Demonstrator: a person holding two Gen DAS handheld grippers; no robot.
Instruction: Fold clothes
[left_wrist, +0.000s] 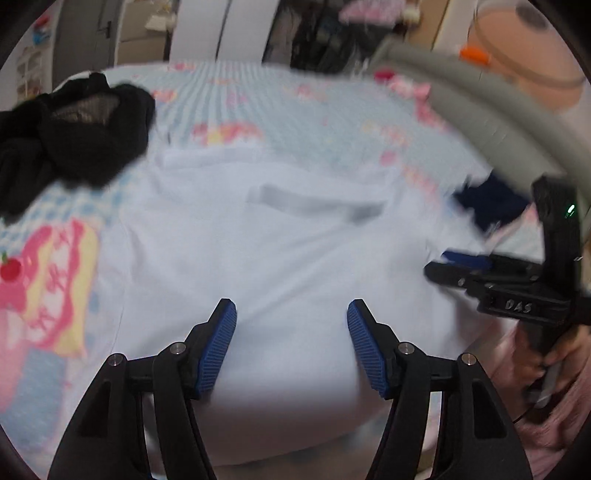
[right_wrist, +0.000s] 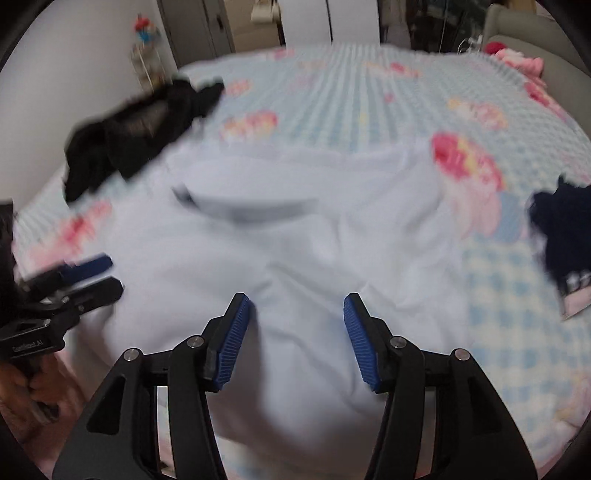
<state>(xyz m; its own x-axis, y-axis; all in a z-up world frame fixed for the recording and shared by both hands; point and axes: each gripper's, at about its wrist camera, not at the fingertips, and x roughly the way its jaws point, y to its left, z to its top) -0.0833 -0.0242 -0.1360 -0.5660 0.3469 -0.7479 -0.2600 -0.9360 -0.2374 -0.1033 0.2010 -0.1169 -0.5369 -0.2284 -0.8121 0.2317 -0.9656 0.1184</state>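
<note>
A white garment (left_wrist: 280, 236) lies spread and wrinkled on the bed, with a grey collar band (left_wrist: 314, 201) near its far side. It also fills the middle of the right wrist view (right_wrist: 295, 240). My left gripper (left_wrist: 291, 314) is open and empty just above the garment's near part. My right gripper (right_wrist: 297, 310) is open and empty above the garment's near edge. The right gripper also shows at the right of the left wrist view (left_wrist: 454, 267), and the left gripper at the left of the right wrist view (right_wrist: 99, 277). Both views are blurred.
A black garment (left_wrist: 74, 136) lies bunched at the bed's far left, also seen in the right wrist view (right_wrist: 136, 136). A dark navy garment (right_wrist: 561, 232) lies at the right. The bedspread (right_wrist: 369, 96) is blue checked with pink prints. A grey headboard (left_wrist: 480, 114) curves at the right.
</note>
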